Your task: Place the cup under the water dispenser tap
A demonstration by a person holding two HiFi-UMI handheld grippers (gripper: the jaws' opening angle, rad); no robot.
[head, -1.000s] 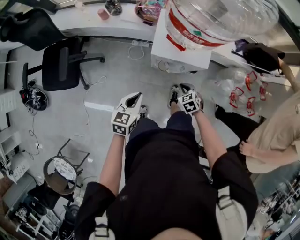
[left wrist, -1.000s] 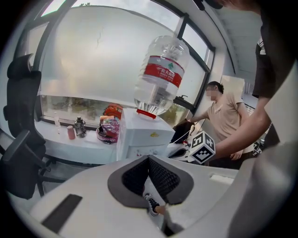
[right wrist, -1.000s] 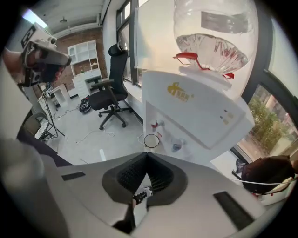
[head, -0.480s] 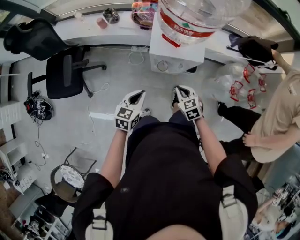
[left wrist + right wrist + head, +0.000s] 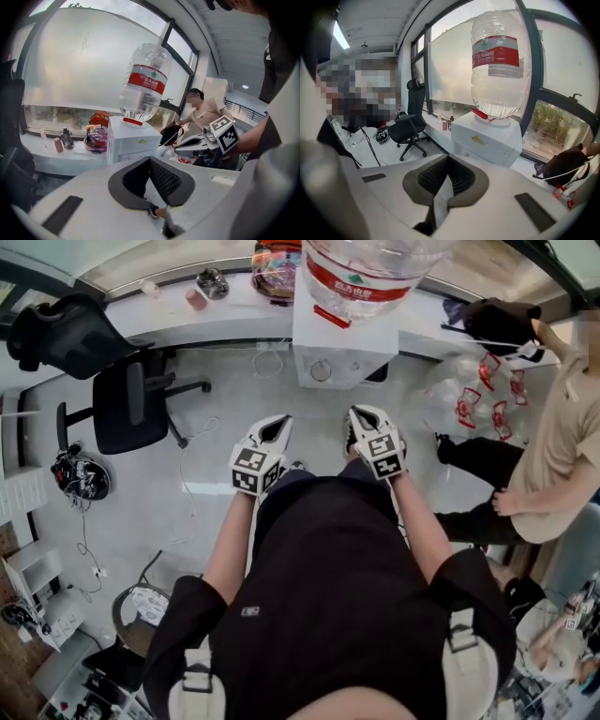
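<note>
I read both pairs of jaws as closed with nothing between them: the left gripper (image 5: pixel 150 160) and the right gripper (image 5: pixel 447 158) each show their pads meeting on air. The cup (image 5: pixel 195 298), small and pink, stands on the counter (image 5: pixel 234 307) at the upper left of the head view. It is left of the dispenser (image 5: pixel 339 345) and well apart from both grippers, which hang at mid-frame, pointing toward the dispenser.

1. Left gripper (image 5: pixel 273 422): stretched forward on a bare forearm (image 5: pixel 230 554), pointing ahead and downward, jaws pressed together, empty.
2. Right gripper (image 5: pixel 362 414): held alongside, near but apart from the left, tilted downward too, jaws closed on nothing.
</note>
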